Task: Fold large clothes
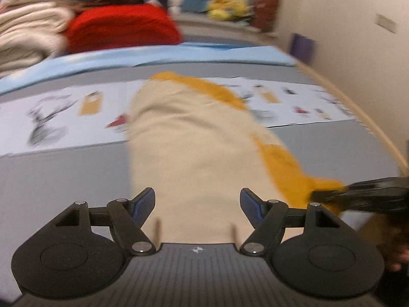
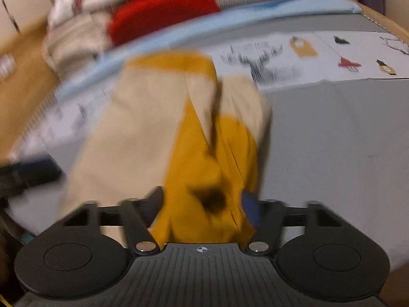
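the main risk, as judged here, lay with the right gripper (image 2: 202,204): only a bunched wad of mustard cloth sat between its fingers, and a pinch on one loose layer could let that layer slide free, so the fold would sag or come down crooked. a second worry was the left gripper (image 1: 197,206), whose fingers stood wide apart with nothing between them, hovering just above the near end of the garment (image 1: 194,138); if it closed carelessly it might catch only the top beige layer and drag the stack askew. both views were smeared, so exact edges of the cloth could not be told. the right gripper was closed on the mustard cloth; the cloth filled the gap and hid most of the pads. the garment was a long beige piece with mustard-yellow panels or lining, already doubled lengthwise into a narrow band. it lay on the grey mat (image 1: 64,174), running away from the grippers across a white printed sheet (image 1: 64,112) toward a pale blue cover (image 1: 102,58). its right near corner was lifted in the right gripper, with the rest flat. beyond it, well apart, sat a red cushion (image 1: 122,28) and a heap of pale folded cloth (image 1: 28,33). in the left view the right gripper showed as a dark blur at the mustard edge.
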`<state>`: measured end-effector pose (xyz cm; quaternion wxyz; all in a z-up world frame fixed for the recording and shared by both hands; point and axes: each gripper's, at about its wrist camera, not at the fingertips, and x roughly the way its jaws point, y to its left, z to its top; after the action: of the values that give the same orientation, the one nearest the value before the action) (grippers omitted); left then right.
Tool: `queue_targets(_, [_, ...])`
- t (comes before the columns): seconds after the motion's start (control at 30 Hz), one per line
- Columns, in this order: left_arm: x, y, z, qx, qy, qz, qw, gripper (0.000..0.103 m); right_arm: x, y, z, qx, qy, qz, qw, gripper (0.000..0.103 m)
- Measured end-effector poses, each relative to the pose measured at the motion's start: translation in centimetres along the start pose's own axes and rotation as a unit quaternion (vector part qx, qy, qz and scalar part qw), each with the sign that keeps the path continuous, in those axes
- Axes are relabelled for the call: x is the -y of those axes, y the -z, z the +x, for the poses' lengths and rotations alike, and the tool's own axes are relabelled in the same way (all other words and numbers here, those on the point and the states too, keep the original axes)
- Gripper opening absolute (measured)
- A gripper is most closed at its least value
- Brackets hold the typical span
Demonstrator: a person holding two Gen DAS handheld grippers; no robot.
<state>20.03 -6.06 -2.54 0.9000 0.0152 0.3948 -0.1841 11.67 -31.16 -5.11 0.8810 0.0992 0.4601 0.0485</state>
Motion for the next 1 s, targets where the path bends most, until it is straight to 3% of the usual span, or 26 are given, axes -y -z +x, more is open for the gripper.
queue_targets(0.03, [-1.4, -0.2, -0.3, 0.000, -0.003, -0.012, 0.9999, 0.077, -0.3, 0.1, -0.6, 0.013, -0.015, -0.008, 1.000, 0.005])
queue_targets(0.13, [-2.7, -0.5, -0.8, 0.006, 0.000, -0.026, 0.9996, 0.076, 0.1, -0.3, -5.4, 0.138, -0.081, 0.006, 0.987, 0.005])
queue_targets(0.17, [-2.8, -0.3, -0.8, 0.002, 0.000, -0.021, 0.9998, 0.076, 0.6, -0.3, -6.4, 0.155, -0.083, 0.018, 0.984, 0.005])
queue_targets(0.2, [-2.6, -0.1, 0.1, -0.018, -0.010, -0.006, 0.9998, 0.075, 1.2, 0.0, -6.4, 0.147, -0.060, 0.030, 0.987, 0.005])
queue_targets(0.27, [-2.8, 1.9, 1.9, -0.110, -0.056, 0.035, 0.9918, 0.070, 2.0, 0.7, -4.1, 0.062, 0.011, 0.027, 0.998, 0.005])
queue_targets(0.3, [-2.8, 2.7, 3.1, -0.143, -0.069, 0.041, 0.9865, 0.070, 2.3, 1.4, -2.2, 0.004, 0.041, 0.021, 0.999, 0.005])
queue_targets(0.33, [-3.0, 3.1, 3.6, -0.161, -0.076, 0.040, 0.9832, 0.070, 2.3, 1.9, -1.2, -0.024, 0.053, 0.012, 0.998, 0.005])
queue_targets(0.43, [-3.3, 2.0, 2.2, -0.132, -0.063, 0.026, 0.9888, 0.066, 1.3, 2.7, 0.0, -0.042, 0.064, -0.037, 0.996, 0.005])
queue_targets(0.53, [-3.1, 1.1, 0.7, -0.091, 0.004, 0.009, 0.9958, 0.065, 1.1, 2.6, -0.3, -0.038, 0.071, -0.044, 0.996, 0.005])
queue_targets(0.57, [-2.6, 1.6, 1.6, -0.117, 0.007, 0.030, 0.9926, 0.060, 0.9, 2.6, -0.4, -0.037, 0.071, -0.043, 0.996, 0.005])
queue_targets(0.63, [-2.6, 3.9, 4.7, -0.196, -0.016, 0.060, 0.9787, 0.061, 0.5, 2.4, 0.3, -0.042, 0.080, -0.054, 0.994, 0.004])
queue_targets(0.67, [-2.8, 4.6, 5.3, -0.209, -0.016, 0.056, 0.9761, 0.062, 0.2, 2.6, 0.1, -0.046, 0.087, -0.062, 0.993, 0.004])
queue_targets(0.87, [-3.3, 3.5, 4.5, -0.193, 0.013, 0.048, 0.9799, 0.062, -0.9, 2.8, 1.7, -0.070, 0.110, -0.097, 0.987, 0.004])
queue_targets(1.0, [-3.5, 2.0, 2.6, -0.145, 0.019, 0.037, 0.9886, 0.062, -0.7, 2.9, 1.9, -0.090, 0.117, -0.093, 0.985, 0.006])
